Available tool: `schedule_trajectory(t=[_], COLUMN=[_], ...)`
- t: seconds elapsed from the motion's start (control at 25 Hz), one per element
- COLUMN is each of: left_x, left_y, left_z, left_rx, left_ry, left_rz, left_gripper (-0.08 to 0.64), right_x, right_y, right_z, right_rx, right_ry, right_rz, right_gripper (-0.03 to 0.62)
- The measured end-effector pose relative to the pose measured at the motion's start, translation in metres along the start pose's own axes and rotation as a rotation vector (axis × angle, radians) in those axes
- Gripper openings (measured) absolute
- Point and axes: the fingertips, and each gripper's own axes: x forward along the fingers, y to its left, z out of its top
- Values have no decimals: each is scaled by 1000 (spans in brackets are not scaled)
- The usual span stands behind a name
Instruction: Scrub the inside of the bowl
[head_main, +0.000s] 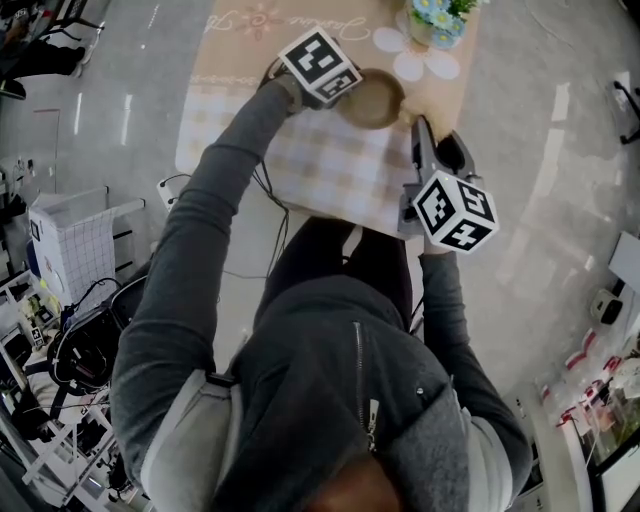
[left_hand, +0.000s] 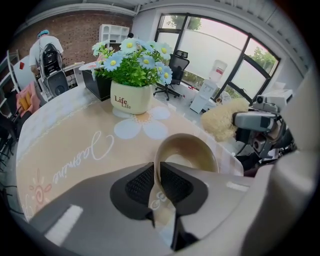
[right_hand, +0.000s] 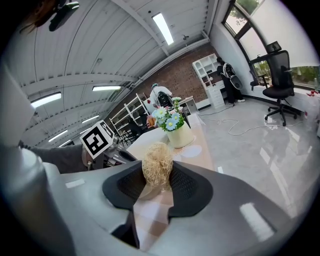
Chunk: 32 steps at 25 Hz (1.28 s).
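Note:
A beige bowl (head_main: 375, 98) (left_hand: 192, 150) sits on the checked and tan tablecloth (head_main: 330, 165). My left gripper (left_hand: 156, 175) (head_main: 345, 92) is shut on the bowl's near rim, one pad inside the wall and one outside. My right gripper (right_hand: 157, 180) (head_main: 432, 140) is shut on a pale straw-like scrubber ball (right_hand: 157, 162) (left_hand: 222, 121). It hovers just to the right of the bowl, apart from it. The bowl's inside is smooth and looks bare.
A cream pot of blue and white daisies (left_hand: 131, 97) (right_hand: 177, 134) (head_main: 436, 22) stands on the cloth beyond the bowl. The table's near edge (head_main: 340, 215) runs just in front of my legs. Office chairs, shelves and a person stand far off.

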Motion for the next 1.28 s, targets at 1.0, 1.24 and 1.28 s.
schedule_trajectory(t=[1.0, 1.24, 1.28], left_x=[2, 2, 3], left_y=[-1, 0, 0], left_z=[3, 3, 3], left_rx=[-19, -10, -12], left_ry=[-18, -24, -25], left_rz=[-9, -20, -23], left_gripper=[37, 35, 34], right_x=[65, 84, 87], right_y=[54, 54, 53], right_z=[-32, -52, -54], right_rx=[-587, -654, -656], right_ry=[353, 429, 440], right_rz=[190, 148, 143], right_gripper=[129, 121, 120])
